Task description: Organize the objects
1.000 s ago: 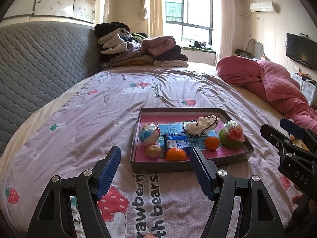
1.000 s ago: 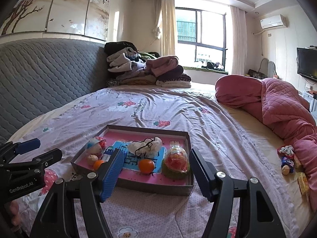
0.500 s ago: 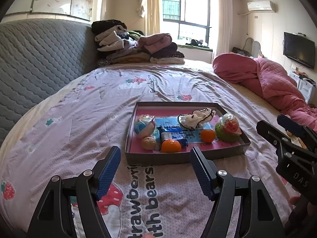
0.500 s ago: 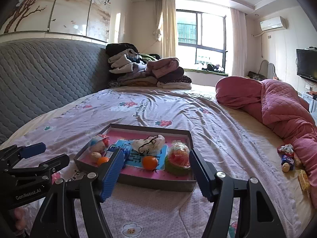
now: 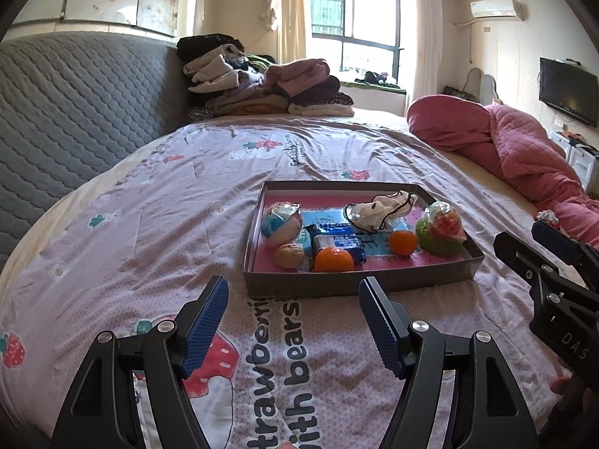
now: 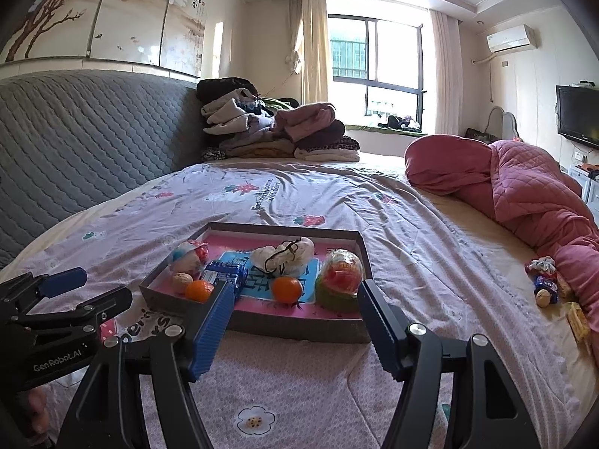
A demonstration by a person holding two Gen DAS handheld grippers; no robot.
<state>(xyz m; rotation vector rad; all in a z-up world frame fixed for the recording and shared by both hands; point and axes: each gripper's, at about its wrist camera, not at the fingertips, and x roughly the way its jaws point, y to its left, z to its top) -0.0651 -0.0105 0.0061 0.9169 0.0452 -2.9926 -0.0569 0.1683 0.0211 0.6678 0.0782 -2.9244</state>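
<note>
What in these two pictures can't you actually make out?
- Blue packet in the tray: print too small to read, both views.
- Small items by the pink quilt: too small to identify in the right view; nearly hidden behind the right tool in the left view.
- Tray's blue mat: its characters are covered by the things lying on it.
- Left tool: cut off by the right view's edge.

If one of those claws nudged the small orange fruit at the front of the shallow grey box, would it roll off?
The small orange fruit looks round, so it would probably roll. The shallow grey box has a raised rim, which would likely stop it. A blue packet right behind may block it too.
</note>
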